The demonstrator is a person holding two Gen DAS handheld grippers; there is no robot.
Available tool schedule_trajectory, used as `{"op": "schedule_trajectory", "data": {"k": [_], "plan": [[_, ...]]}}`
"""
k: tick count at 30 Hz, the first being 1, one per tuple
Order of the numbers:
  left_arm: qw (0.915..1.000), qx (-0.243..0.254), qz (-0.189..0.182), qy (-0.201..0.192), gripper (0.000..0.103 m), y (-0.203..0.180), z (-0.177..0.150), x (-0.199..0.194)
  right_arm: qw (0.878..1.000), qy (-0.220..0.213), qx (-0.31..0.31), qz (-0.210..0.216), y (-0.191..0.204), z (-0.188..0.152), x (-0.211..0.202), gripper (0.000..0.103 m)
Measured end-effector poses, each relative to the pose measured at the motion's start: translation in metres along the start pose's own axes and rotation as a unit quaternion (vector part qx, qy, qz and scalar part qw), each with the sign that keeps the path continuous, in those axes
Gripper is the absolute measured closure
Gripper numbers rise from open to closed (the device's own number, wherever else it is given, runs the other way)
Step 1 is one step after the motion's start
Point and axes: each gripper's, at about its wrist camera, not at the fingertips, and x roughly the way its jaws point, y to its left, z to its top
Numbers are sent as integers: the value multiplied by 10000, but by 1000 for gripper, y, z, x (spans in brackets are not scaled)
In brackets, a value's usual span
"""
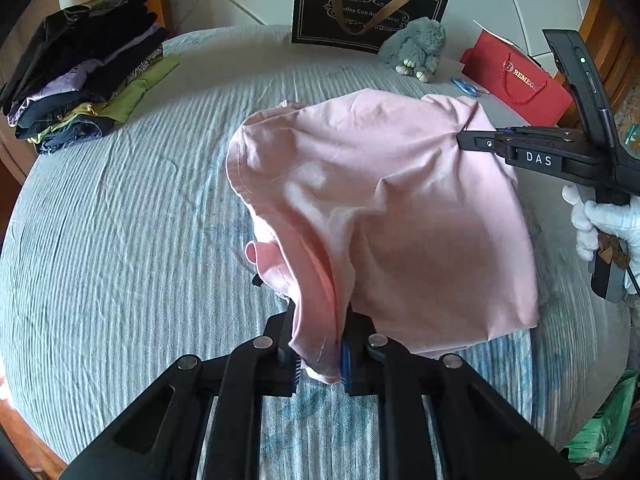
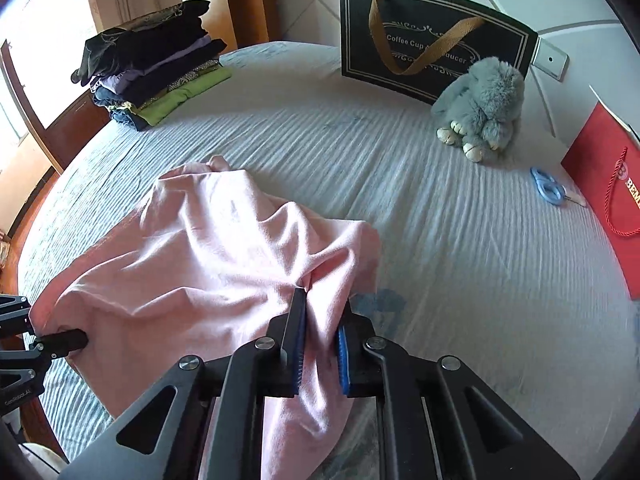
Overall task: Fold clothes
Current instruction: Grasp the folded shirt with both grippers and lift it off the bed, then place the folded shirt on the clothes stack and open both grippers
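Pink garment (image 1: 384, 216) clamped by left tongs (image 1: 318, 354) and right tongs (image 2: 318, 354) | underside hidden, probably a shirt

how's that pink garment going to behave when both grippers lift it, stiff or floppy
Probably very floppy: the pink garment sags and creases between the left gripper and right gripper. It looks thin and light, bunching easily in each grip. The loose lower edge likely drags on the bedspread rather than holding shape.
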Motion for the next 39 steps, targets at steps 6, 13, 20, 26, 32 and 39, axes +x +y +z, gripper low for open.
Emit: {"op": "schedule_trajectory", "data": {"k": [6,13,20,26,32,39], "plan": [[9983,127,5,-560,90,19,3,-48,9979,-592,-160,-206,17,22,-40,91],[9888,311,-74,-1460,90,73,60,-109,9871,-1453,-503,-450,64,83,-108,91],[9654,607,140,-2532,90,196,131,-214,9601,-2562,-929,-621,166,208,-170,91],[9612,529,498,-2661,90,318,199,-267,9476,-3074,-798,-353,253,335,-168,91],[9764,228,446,-2101,89,417,257,-229,9620,-2713,-180,244,280,422,-86,91],[9971,-270,519,-490,80,488,265,-36,9927,-1075,528,115,266,439,121,84]]}}
